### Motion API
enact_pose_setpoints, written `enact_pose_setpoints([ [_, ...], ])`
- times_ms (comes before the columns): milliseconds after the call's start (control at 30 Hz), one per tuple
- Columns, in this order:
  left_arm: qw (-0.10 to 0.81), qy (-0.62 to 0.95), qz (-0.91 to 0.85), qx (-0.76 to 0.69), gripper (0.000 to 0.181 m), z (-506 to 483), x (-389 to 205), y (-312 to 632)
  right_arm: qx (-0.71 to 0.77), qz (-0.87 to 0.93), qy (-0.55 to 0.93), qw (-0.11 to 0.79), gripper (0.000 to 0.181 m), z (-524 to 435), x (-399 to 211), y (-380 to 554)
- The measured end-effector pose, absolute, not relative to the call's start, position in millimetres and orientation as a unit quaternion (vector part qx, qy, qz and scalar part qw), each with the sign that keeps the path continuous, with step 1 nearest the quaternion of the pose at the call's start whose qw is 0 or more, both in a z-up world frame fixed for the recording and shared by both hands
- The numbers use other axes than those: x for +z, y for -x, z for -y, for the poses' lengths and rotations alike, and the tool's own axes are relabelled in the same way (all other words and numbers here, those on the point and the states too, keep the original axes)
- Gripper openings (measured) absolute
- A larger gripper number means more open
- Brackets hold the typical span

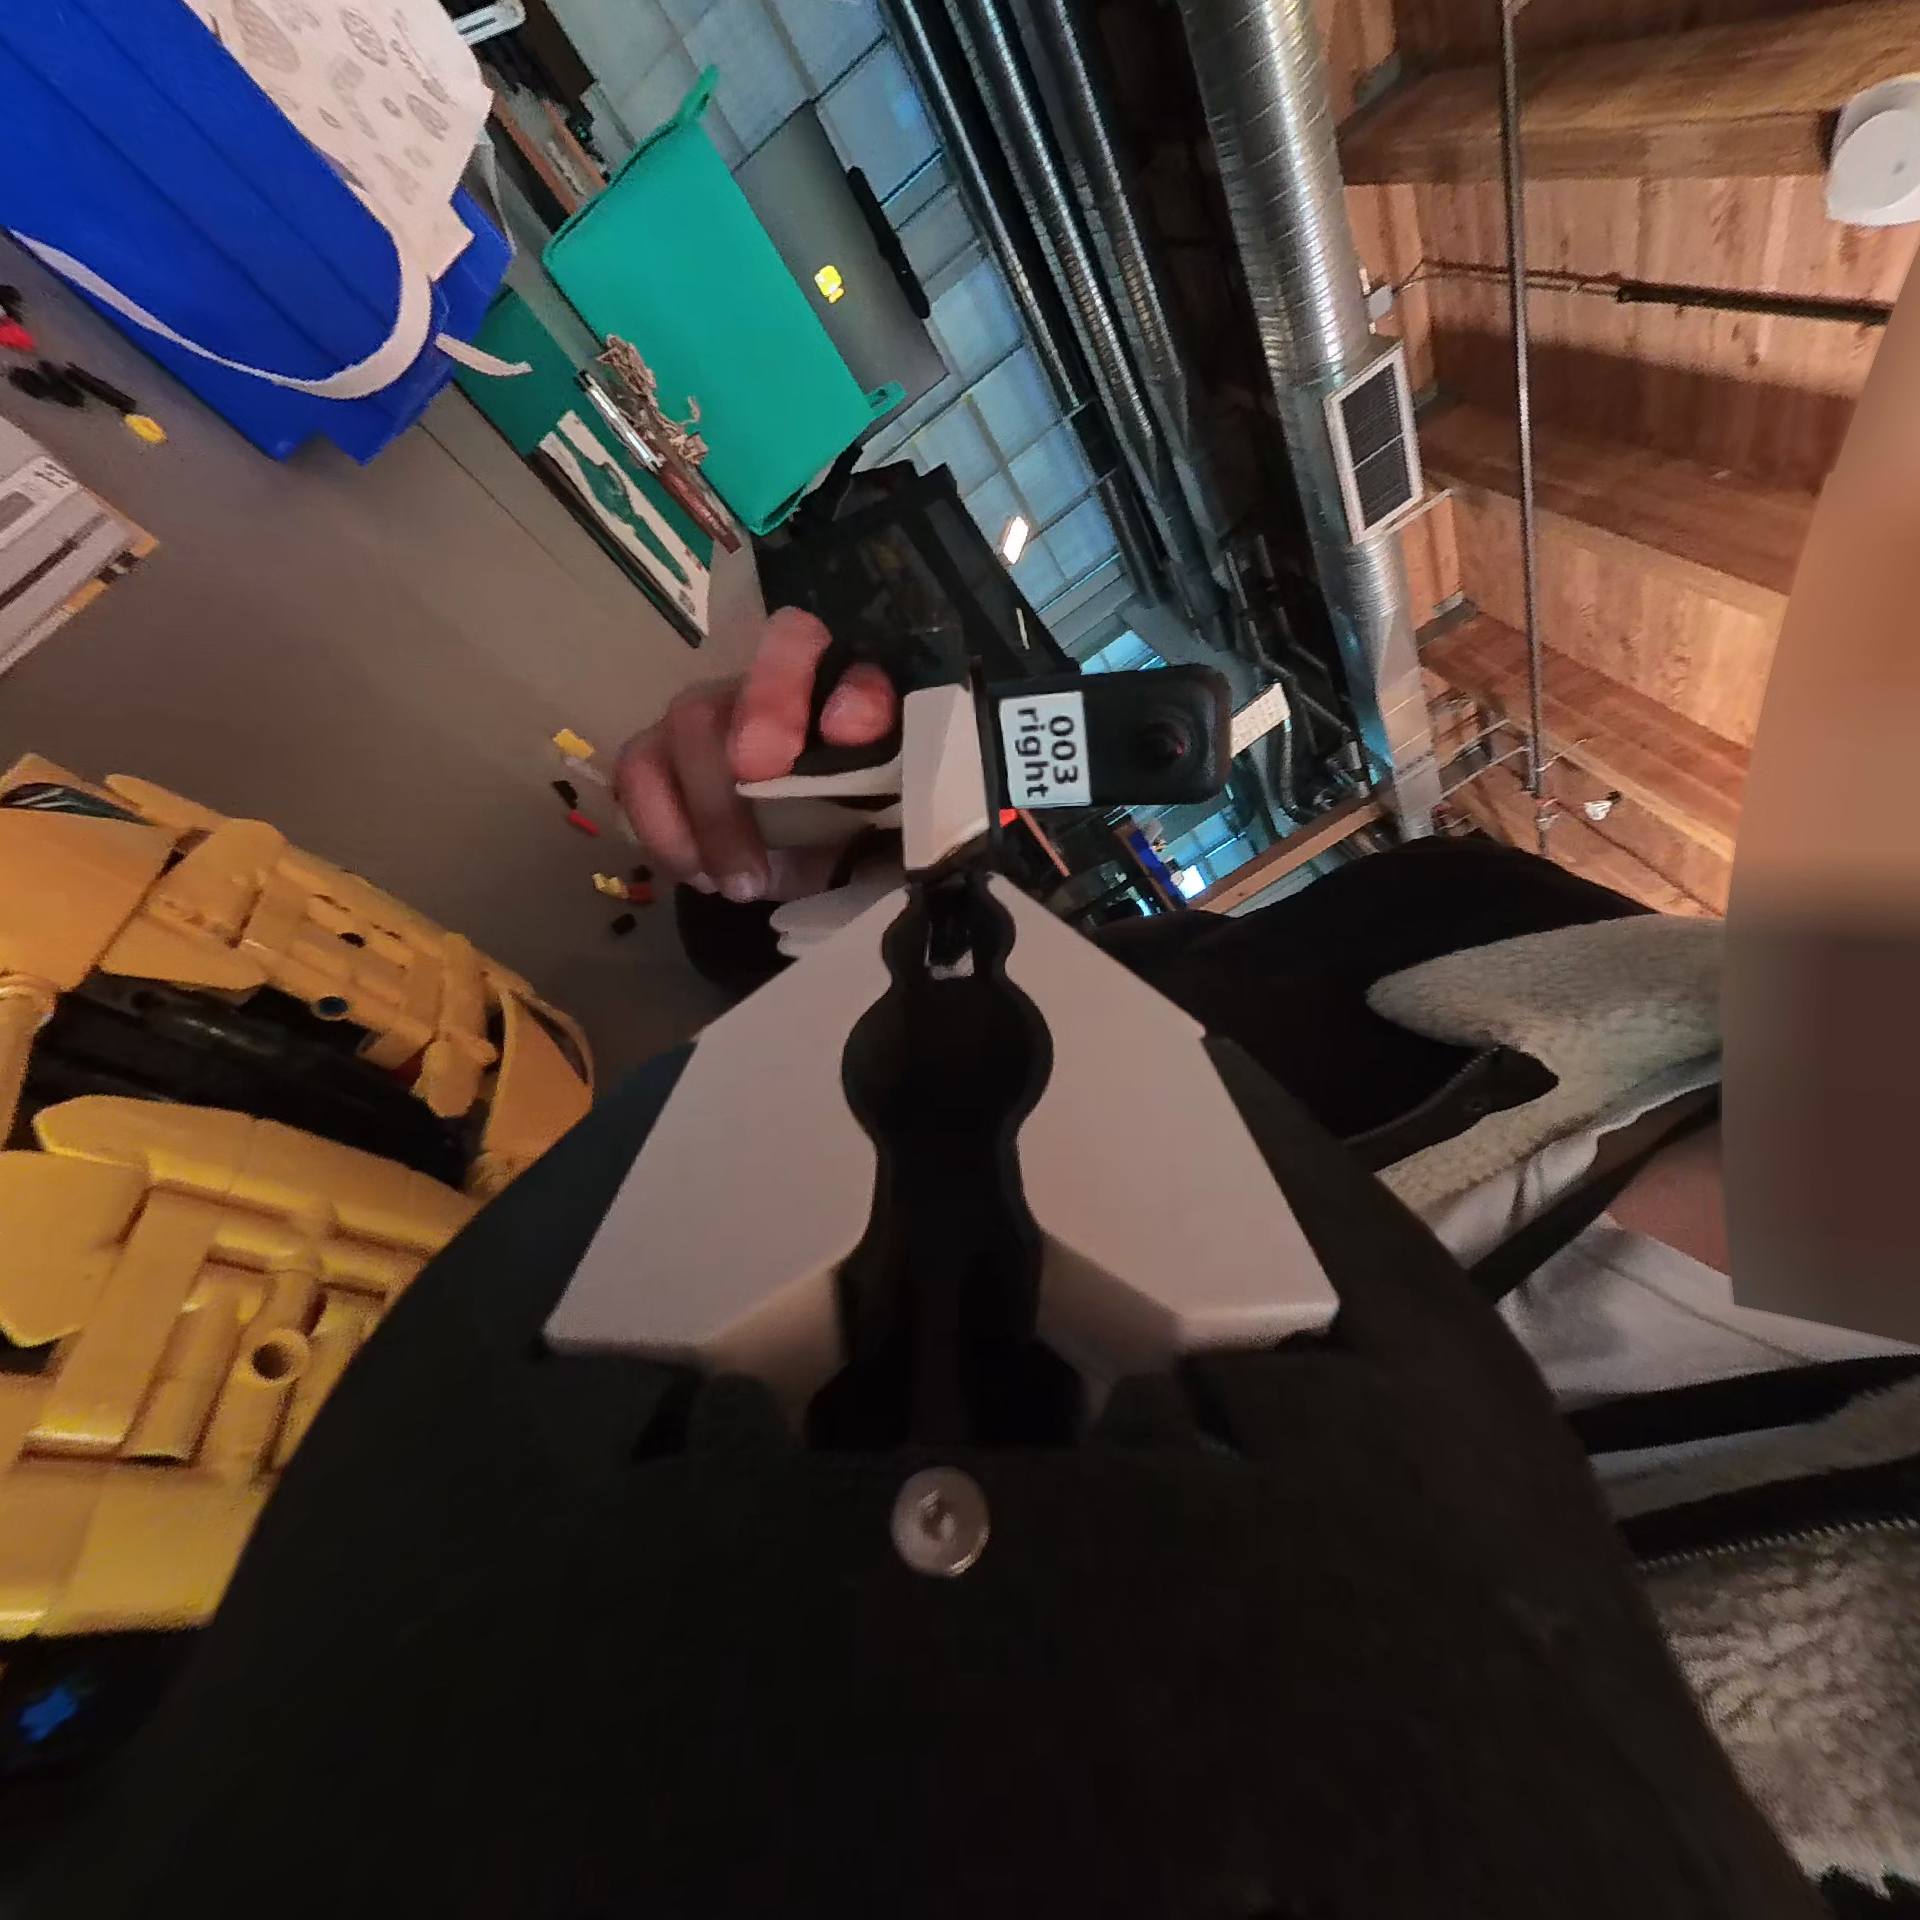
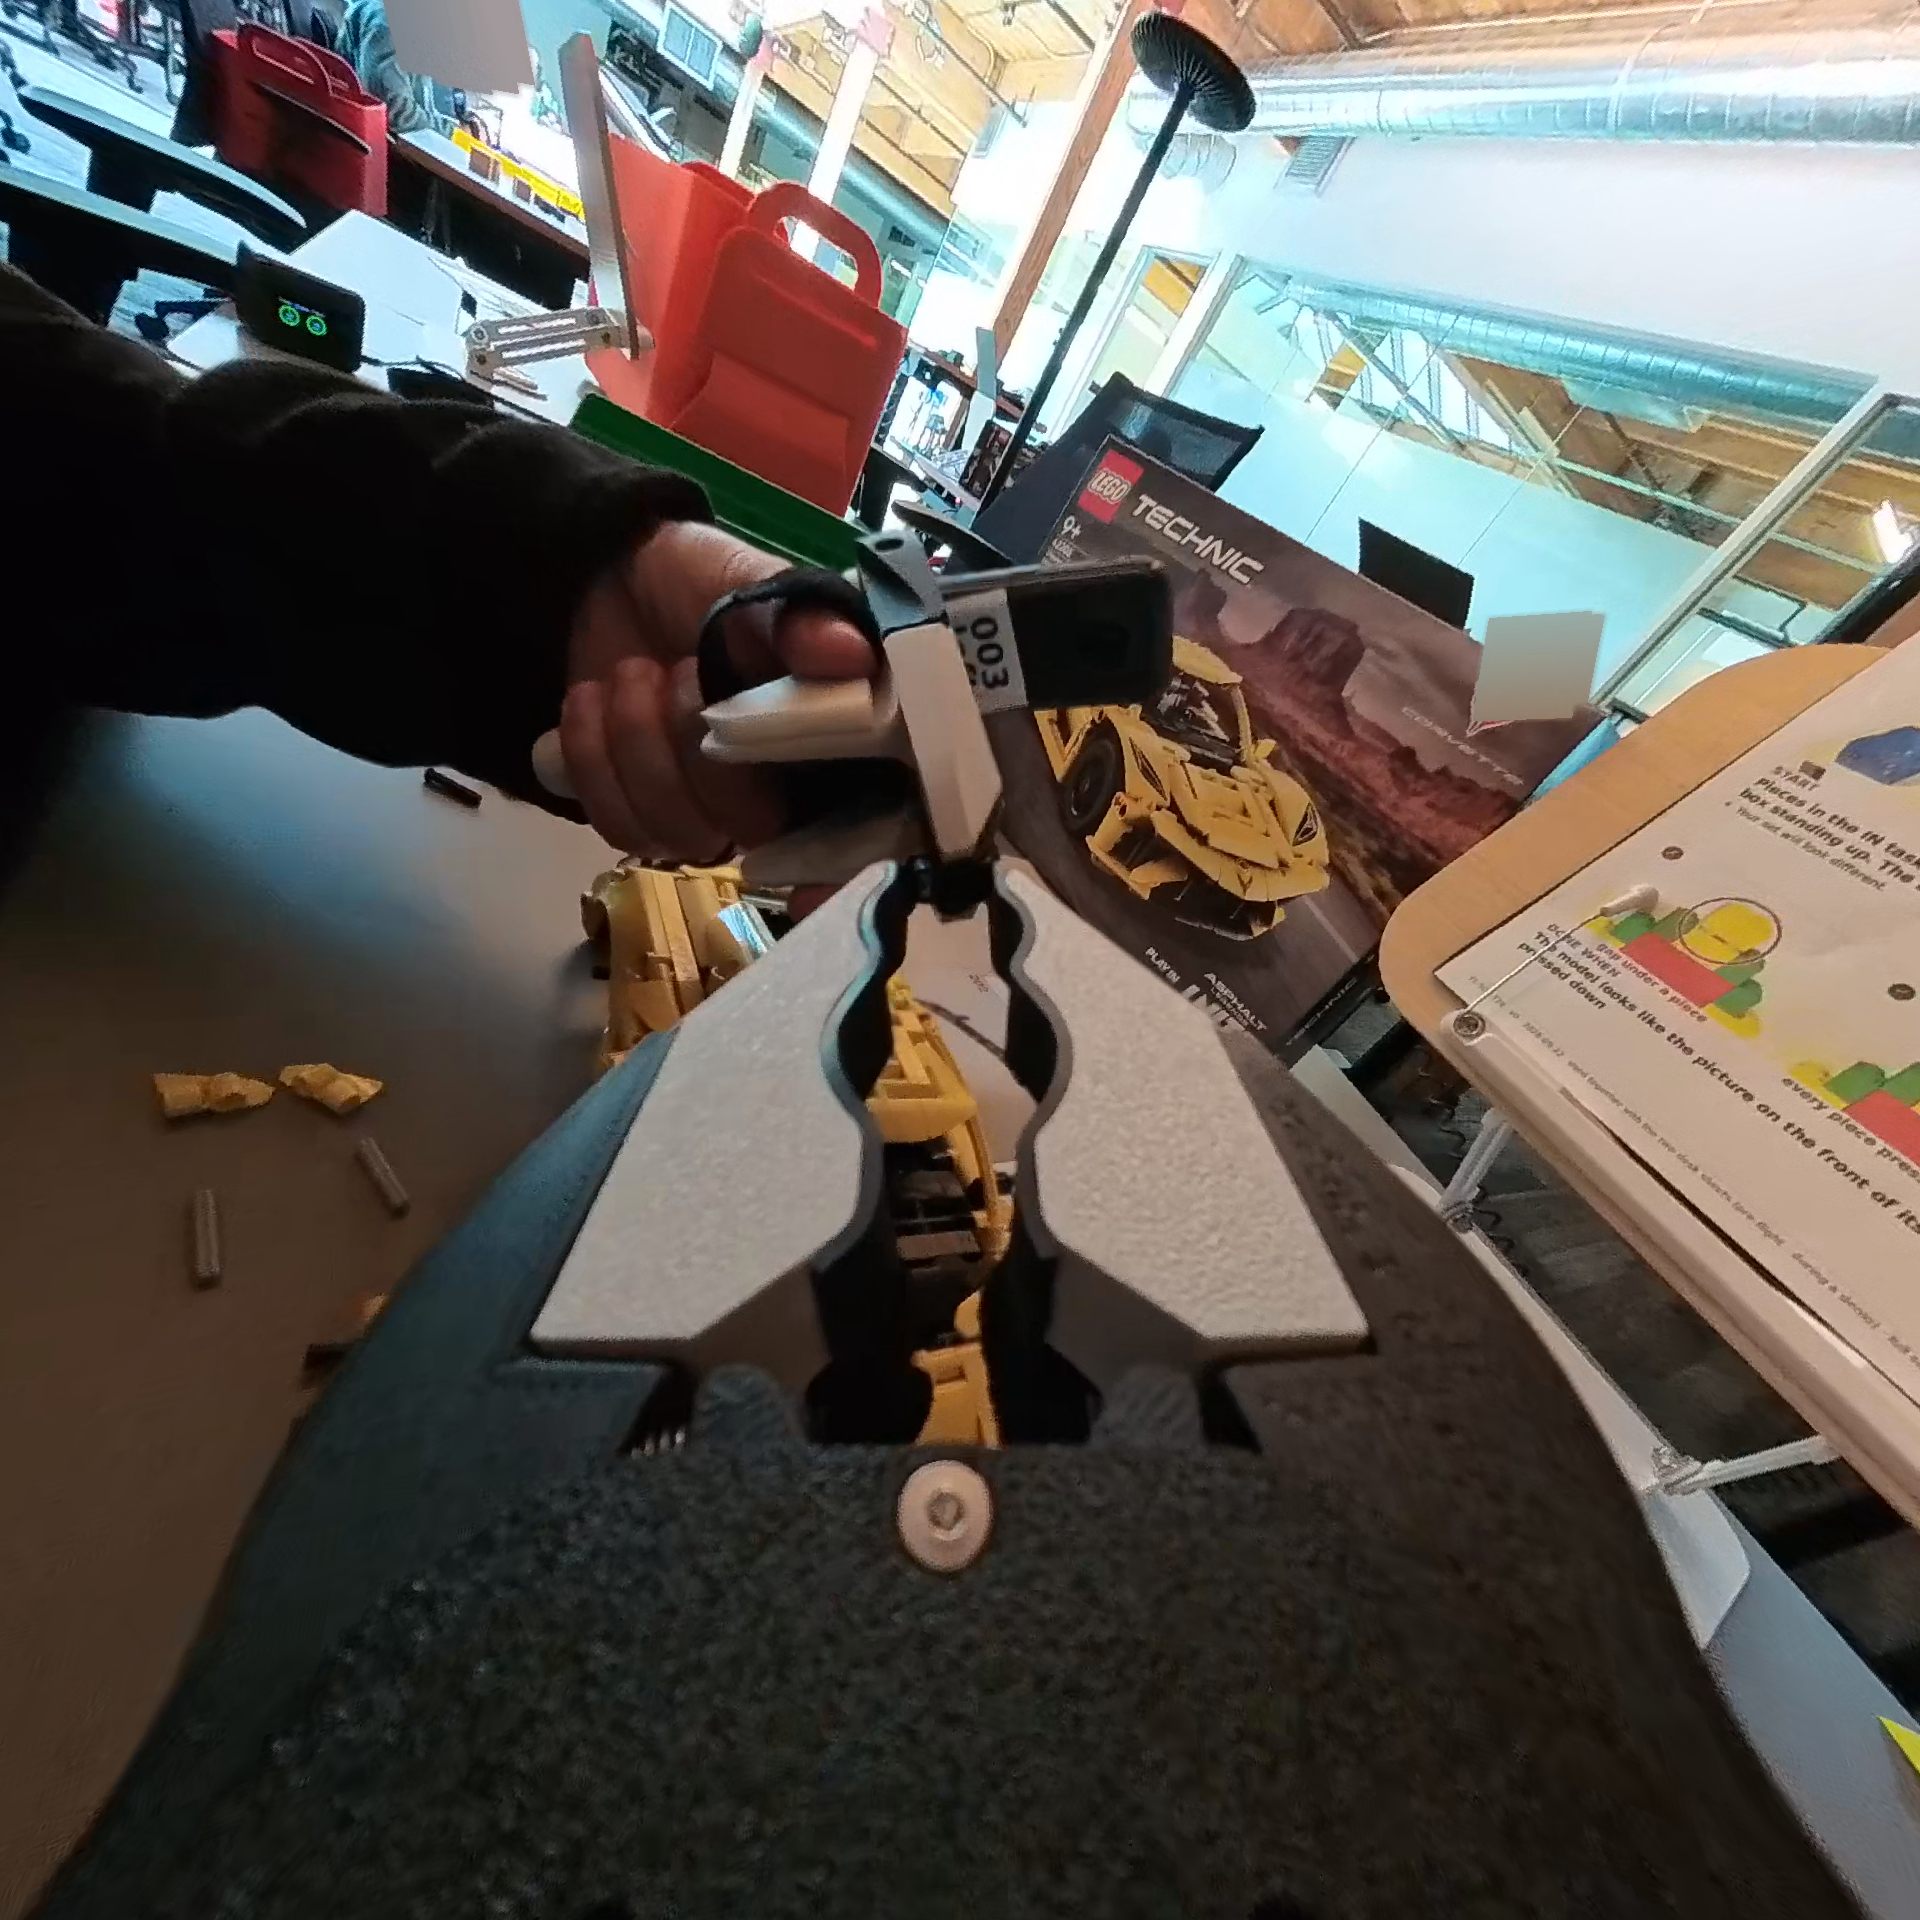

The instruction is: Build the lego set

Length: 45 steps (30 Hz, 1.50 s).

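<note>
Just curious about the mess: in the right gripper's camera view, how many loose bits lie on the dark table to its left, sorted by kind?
Short grey ridged rods: 2
Crumpled yellowish scraps: 2
Small black rod: 1
Brownish bit, partly hidden: 1
Total: 6

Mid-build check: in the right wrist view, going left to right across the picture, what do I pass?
Loose grey pins on the table → half-built yellow car → set's box with the yellow car picture → instruction sheet on its tilted wooden board.
</note>
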<state>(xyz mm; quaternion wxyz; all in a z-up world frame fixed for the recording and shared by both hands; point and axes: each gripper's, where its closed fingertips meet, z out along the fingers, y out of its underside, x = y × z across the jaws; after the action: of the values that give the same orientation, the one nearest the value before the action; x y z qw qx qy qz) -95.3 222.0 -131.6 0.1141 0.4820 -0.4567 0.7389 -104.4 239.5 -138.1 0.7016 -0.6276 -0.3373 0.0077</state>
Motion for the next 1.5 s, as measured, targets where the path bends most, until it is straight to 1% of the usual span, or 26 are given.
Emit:
enact_pose_setpoints([
  [67,0.092,-0.480,0.467,0.737,0.007,-223,-132,94,0.018,0.336,0.633,0.697,0.015,-241,-138,103],
  [133,0.037,-0.483,0.487,0.727,0.009,-229,-132,89,0.047,0.317,0.645,0.694,0.015,-242,-139,98],
  [233,-0.128,-0.520,0.489,0.689,0.021,-270,-131,76,0.095,0.247,0.684,0.680,0.015,-247,-144,75],
  [333,-0.324,-0.596,0.476,0.560,0.020,-342,-145,73,0.138,0.152,0.746,0.634,0.014,-255,-166,41],
  [367,-0.364,-0.617,0.471,0.515,0.020,-362,-150,76,0.140,0.135,0.757,0.623,0.015,-256,-173,33],
  [400,-0.385,-0.628,0.473,0.483,0.020,-374,-154,80,0.145,0.126,0.762,0.619,0.015,-256,-177,29],
  [467,-0.392,-0.636,0.482,0.458,0.020,-382,-161,83,0.154,0.111,0.769,0.610,0.015,-256,-183,23],
  [600,-0.378,-0.626,0.488,0.476,0.020,-373,-161,79,0.154,0.099,0.775,0.604,0.015,-257,-183,21],
  [733,-0.383,-0.600,0.528,0.463,0.020,-360,-164,75,0.130,0.148,0.791,0.579,0.014,-245,-181,28],
  [767,-0.381,-0.592,0.541,0.460,0.020,-354,-163,75,0.140,0.180,0.810,0.540,0.014,-234,-187,38],
  [833,-0.370,-0.578,0.570,0.450,0.021,-341,-163,80,0.148,0.242,0.868,0.408,0.015,-195,-215,58],
  [933,-0.356,-0.563,0.608,0.432,0.020,-320,-162,95,0.133,0.308,0.910,0.246,0.016,-137,-260,83],
  [1000,-0.349,-0.554,0.630,0.418,0.020,-305,-164,106,0.102,0.314,0.927,0.179,0.016,-121,-280,85],
  [1067,-0.347,-0.544,0.645,0.409,0.020,-292,-166,115,0.083,0.318,0.934,0.137,0.015,-116,-292,87],
  [1200,-0.359,-0.538,0.658,0.384,0.021,-279,-173,130,0.037,0.342,0.935,0.084,0.016,-116,-304,82],
  [1300,-0.359,-0.543,0.655,0.384,0.020,-276,-178,141,0.025,0.356,0.932,0.067,0.016,-118,-305,84],
  [1433,-0.363,-0.552,0.633,0.404,0.020,-277,-177,153,0.022,0.359,0.930,0.072,0.016,-119,-304,84],
  [1500,-0.371,-0.550,0.620,0.420,0.020,-276,-175,158,0.004,0.354,0.931,0.085,0.022,-120,-301,79],
])
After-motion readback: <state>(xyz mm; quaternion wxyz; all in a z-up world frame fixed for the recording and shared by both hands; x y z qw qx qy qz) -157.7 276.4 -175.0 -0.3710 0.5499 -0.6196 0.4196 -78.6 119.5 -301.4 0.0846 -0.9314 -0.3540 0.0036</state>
